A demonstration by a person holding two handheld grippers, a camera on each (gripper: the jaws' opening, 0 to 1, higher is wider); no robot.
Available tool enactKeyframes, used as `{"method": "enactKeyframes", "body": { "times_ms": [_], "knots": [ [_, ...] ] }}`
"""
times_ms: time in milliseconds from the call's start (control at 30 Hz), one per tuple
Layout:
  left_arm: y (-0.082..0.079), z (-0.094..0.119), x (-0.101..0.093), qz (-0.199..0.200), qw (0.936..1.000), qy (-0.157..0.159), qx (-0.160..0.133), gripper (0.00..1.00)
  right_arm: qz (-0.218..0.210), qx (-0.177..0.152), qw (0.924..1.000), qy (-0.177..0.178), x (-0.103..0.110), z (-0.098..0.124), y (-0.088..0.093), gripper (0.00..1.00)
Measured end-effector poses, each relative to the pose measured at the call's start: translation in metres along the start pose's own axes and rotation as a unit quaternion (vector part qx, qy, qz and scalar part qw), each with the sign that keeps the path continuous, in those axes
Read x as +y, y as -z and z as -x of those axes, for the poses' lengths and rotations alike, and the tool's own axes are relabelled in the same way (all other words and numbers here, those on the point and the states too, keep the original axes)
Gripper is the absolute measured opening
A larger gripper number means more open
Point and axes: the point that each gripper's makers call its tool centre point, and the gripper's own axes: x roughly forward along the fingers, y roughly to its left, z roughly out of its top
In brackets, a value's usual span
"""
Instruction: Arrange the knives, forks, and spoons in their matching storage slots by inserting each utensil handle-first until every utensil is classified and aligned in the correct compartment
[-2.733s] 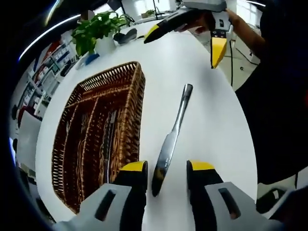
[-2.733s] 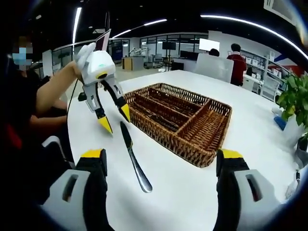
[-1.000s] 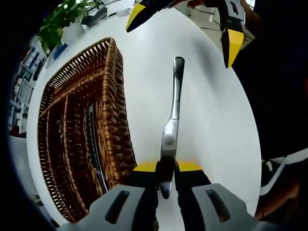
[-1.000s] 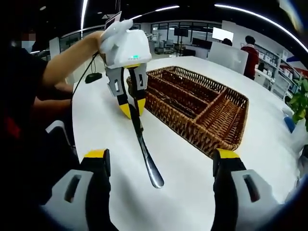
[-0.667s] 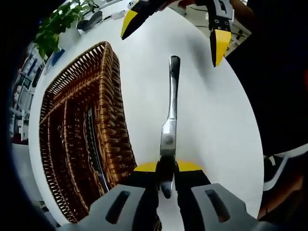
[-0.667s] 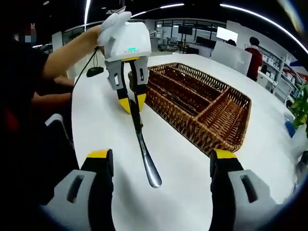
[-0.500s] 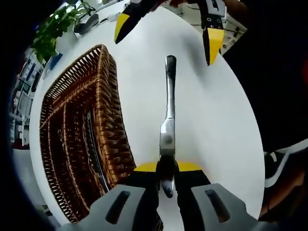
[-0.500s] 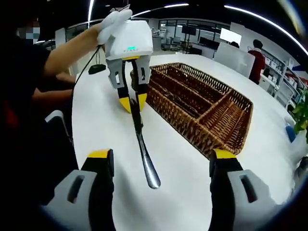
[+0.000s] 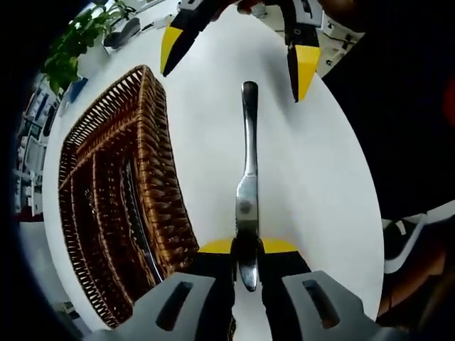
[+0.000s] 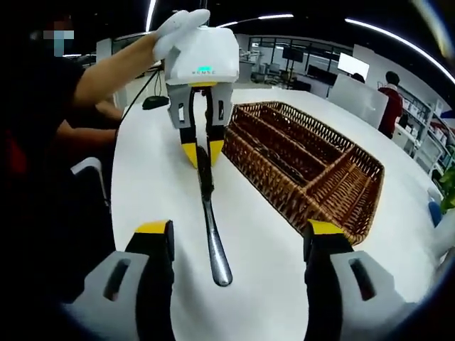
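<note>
A table knife [image 9: 247,163] is clamped by its blade in my left gripper [image 9: 247,246], which is shut on it. Its handle points away toward my right gripper [image 9: 238,55], whose yellow-tipped jaws stand wide open on either side of the handle end. In the right gripper view the knife [image 10: 211,227] reaches from the left gripper [image 10: 202,153] toward my open right gripper [image 10: 240,231], its rounded handle end lying between the jaws. A brown wicker cutlery basket [image 9: 165,177] [image 10: 327,202] with long slots lies beside the knife and holds dark utensils [image 9: 135,220].
The white table [image 9: 313,177] curves to an edge close beside the knife, with dark floor beyond. A potted plant [image 9: 75,46] stands past the basket's far end. A person in dark clothes [image 10: 43,142] holds the left gripper. A small dark object [image 10: 154,101] lies behind it.
My left gripper, open over the blade 2.7 s ago, has shut on it and raised the knife. Over the last second my right gripper has drawn closer around the handle end.
</note>
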Motion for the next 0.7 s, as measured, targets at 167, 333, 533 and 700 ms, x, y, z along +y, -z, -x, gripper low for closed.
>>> {"method": "enactKeyframes", "body": {
  "times_ms": [167, 333, 533, 700],
  "knots": [
    [-0.003, 0.010, 0.001, -0.003, 0.9999, -0.010, -0.006, 0.11, 0.004, -0.002, 0.9999, -0.012, 0.004, -0.005, 0.000, 0.73],
    [-0.005, 0.019, 0.002, -0.002, 0.9998, -0.018, -0.012, 0.11, 0.012, -0.006, 0.9995, -0.029, 0.009, -0.011, -0.002, 0.64],
    [-0.011, 0.030, 0.005, -0.011, 0.9992, -0.035, -0.014, 0.11, 0.024, -0.010, 0.9985, -0.048, 0.015, -0.017, -0.003, 0.53],
    [-0.016, 0.037, 0.003, -0.016, 0.9991, -0.037, -0.012, 0.11, 0.039, -0.012, 0.9975, -0.058, 0.018, -0.022, -0.003, 0.42]
  ]
}}
